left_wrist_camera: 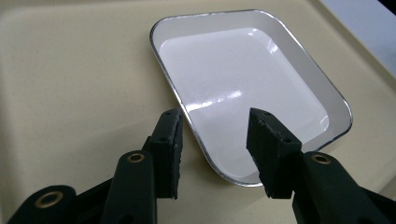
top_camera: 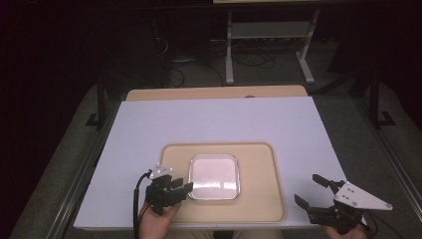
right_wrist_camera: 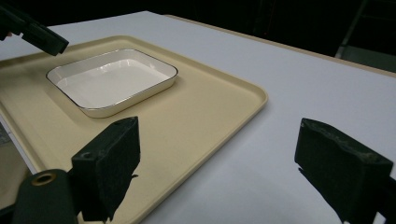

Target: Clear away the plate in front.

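The white dish (left_wrist_camera: 243, 79) is laid flat on the beige tray (top_camera: 259, 199), its near rim straddled untouched by the parted left tool (left_wrist_camera: 215, 149). The right tool (top_camera: 312, 191) is held open over bare worktop (top_camera: 219, 119).

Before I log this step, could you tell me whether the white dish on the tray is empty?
Empty: the white dish shows only its bare glossy bottom, sitting flat on the beige tray.

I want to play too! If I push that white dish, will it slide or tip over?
The white dish looks low and flat-bottomed, so it would probably slide, not tip. Its glossy surface and the smooth beige tray suggest it slips easily. It looks stiff, maybe chippable.
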A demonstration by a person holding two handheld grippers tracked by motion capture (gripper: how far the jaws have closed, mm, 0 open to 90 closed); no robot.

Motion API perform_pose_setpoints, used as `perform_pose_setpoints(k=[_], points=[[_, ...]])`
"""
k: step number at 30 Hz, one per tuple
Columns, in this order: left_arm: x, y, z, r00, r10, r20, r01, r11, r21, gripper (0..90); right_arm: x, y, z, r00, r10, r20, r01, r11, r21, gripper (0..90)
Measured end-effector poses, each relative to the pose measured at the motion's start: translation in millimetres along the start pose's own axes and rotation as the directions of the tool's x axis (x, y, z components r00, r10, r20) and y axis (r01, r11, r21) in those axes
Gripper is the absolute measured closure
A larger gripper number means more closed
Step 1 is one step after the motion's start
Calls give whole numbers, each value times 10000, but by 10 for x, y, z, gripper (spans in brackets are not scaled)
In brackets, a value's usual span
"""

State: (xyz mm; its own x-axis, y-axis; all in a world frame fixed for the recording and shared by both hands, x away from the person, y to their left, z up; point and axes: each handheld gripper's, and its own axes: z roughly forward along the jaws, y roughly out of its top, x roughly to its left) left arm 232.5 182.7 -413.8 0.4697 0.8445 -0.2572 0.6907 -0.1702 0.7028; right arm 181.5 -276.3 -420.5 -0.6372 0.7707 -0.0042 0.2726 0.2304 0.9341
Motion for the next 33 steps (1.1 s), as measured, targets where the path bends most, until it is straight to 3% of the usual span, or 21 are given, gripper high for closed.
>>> perform_pose_setpoints(k=[10,17,23,24,29,30,31,33], points=[[18,58,-50,9953,961,72,-958,9948,-351,509,-9,-5,8,9999,100,57,-100,9999,80,132],[75,80,-74,9899,1351,419,-1329,9897,-525,467,-20,-9,11,9998,153,136,-155,9998,121,132],[126,106,-113,9801,1922,499,-1883,9794,-732,437,-24,-10,13,9996,188,200,-191,9997,150,132],[135,111,-127,9752,2157,493,-2117,9744,-753,434,-23,-10,14,9996,176,211,-179,9997,167,132],[156,129,-152,9674,2474,535,-2420,9659,-916,404,-23,-10,18,9996,163,221,-167,9997,188,132],[170,141,-169,9624,2655,575,-2590,9606,-1008,393,-23,-10,18,9996,163,224,-167,9997,189,132],[170,141,-169,9624,2655,575,-2590,9606,-1008,392,-23,-10,18,9996,163,224,-167,9997,189,132],[185,146,-182,9548,2858,822,-2770,9553,-1037,392,-23,-10,19,9996,158,231,-163,9997,191,132]])
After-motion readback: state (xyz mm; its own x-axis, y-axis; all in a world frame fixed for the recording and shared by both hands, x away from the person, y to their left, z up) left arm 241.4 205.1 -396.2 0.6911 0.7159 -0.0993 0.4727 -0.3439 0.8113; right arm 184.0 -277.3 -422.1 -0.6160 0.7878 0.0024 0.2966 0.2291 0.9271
